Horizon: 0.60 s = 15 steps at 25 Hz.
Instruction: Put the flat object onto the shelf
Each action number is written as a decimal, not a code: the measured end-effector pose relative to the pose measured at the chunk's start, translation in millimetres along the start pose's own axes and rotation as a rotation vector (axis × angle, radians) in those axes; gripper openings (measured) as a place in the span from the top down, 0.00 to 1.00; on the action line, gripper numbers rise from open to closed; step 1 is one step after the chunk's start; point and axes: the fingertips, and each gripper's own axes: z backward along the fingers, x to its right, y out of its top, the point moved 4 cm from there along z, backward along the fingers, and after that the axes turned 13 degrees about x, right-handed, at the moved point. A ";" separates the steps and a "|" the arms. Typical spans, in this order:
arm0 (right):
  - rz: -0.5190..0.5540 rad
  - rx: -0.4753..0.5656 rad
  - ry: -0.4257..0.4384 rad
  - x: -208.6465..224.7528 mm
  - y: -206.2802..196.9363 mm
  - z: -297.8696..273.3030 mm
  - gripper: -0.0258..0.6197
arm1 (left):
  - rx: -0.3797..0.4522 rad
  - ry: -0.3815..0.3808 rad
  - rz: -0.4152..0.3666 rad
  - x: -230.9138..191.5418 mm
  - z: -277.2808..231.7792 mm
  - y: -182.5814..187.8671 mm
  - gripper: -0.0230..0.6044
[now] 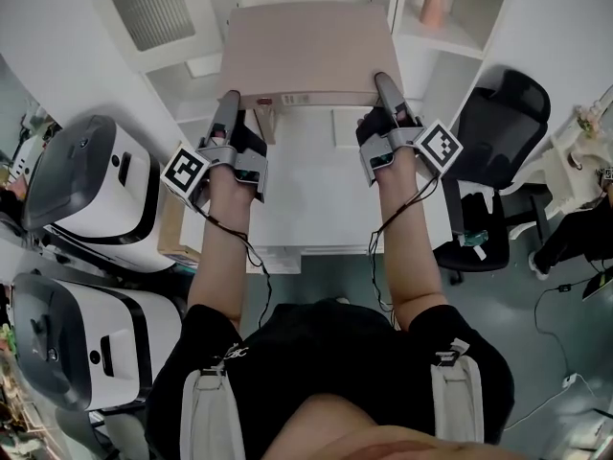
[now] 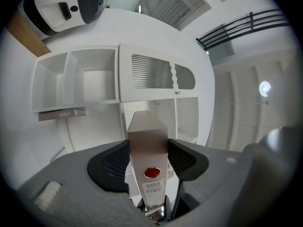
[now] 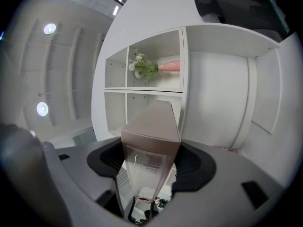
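A flat pinkish-beige box [image 1: 306, 51] is held up level in front of the white shelf unit [image 1: 450, 41]. My left gripper [image 1: 230, 102] is shut on the box's left edge and my right gripper [image 1: 385, 84] is shut on its right edge. In the left gripper view the box [image 2: 147, 141] stands edge-on between the black pads [image 2: 111, 167], with a red dot and a label on its end. In the right gripper view the box [image 3: 152, 131] fills the gap between the pads [image 3: 194, 167], label facing me. Open shelf compartments [image 2: 78, 79] [image 3: 142, 108] lie ahead.
A pink vase with a plant [image 1: 436, 3] [image 3: 163, 66] stands in an upper right compartment. A book [image 2: 61, 113] lies on a left shelf. A white desk [image 1: 316, 199] is below the box. Two white and grey machines [image 1: 96, 190] sit left, a black office chair [image 1: 498, 132] right.
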 end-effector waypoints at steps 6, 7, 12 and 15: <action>-0.003 -0.003 -0.041 5.2 7.8 -25.5 0.50 | -0.019 -0.009 -0.047 -2.3 -30.1 -0.9 0.55; -0.009 -0.003 -0.048 7.7 9.1 -29.6 0.50 | -0.025 -0.003 -0.052 -4.1 -34.6 -1.6 0.55; -0.078 -0.010 -0.109 27.7 13.6 -49.6 0.50 | -0.038 0.011 -0.110 -7.2 -55.0 -4.3 0.56; -0.100 -0.006 -0.123 36.0 16.6 -59.4 0.50 | -0.046 0.017 -0.123 -11.3 -64.9 -5.9 0.56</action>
